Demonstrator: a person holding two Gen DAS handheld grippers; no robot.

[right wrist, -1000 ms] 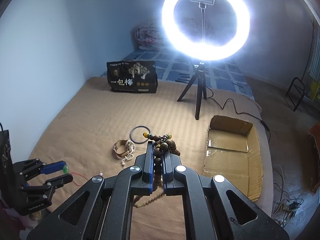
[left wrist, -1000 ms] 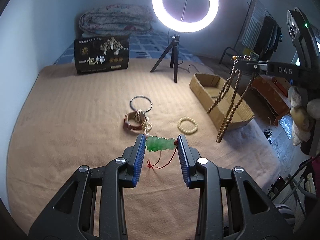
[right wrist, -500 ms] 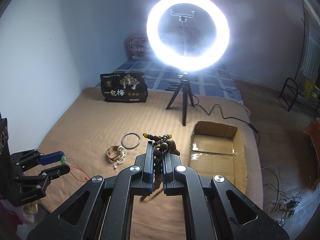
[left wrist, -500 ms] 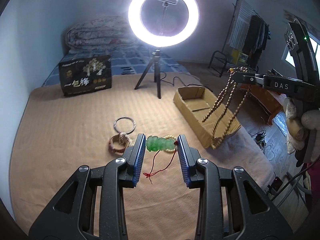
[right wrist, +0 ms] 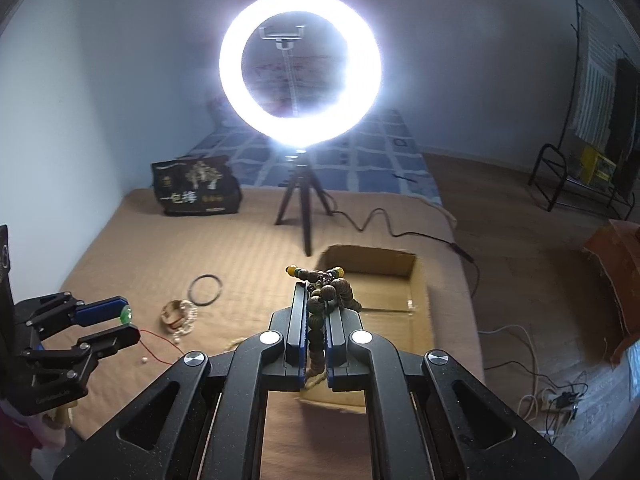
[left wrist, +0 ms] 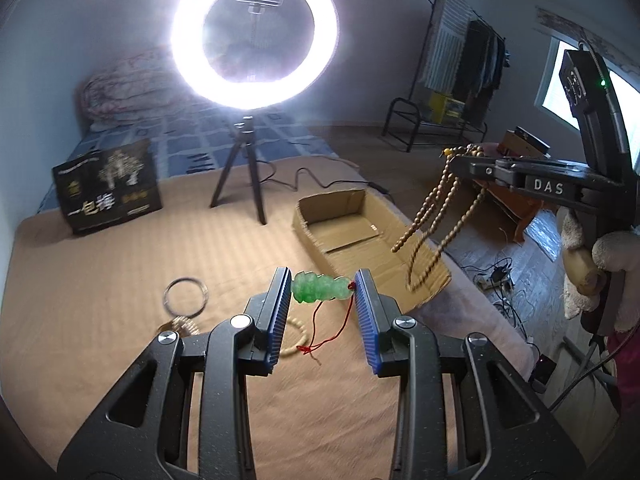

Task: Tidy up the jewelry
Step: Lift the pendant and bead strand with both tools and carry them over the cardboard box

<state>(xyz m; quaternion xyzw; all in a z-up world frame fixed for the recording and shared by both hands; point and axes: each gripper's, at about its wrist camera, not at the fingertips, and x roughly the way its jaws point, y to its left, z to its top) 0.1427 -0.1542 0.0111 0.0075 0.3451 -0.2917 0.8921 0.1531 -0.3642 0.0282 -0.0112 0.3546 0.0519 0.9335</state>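
The green pendant looks like glossy, translucent stone on thin red cord. The bead strand looks like dark matt wood. The box is plain brown cardboard; the bed cover is ribbed tan cloth.

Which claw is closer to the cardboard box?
Right. The right claw dangles its beads above the box; the left claw, gripping the green pendant, is beside it.

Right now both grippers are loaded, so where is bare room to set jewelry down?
The open brown cardboard box holds nothing visible. The tan blanket is bare between the black printed bag and the thin metal ring bangle. Crowded around that bangle, where bracelets cluster.
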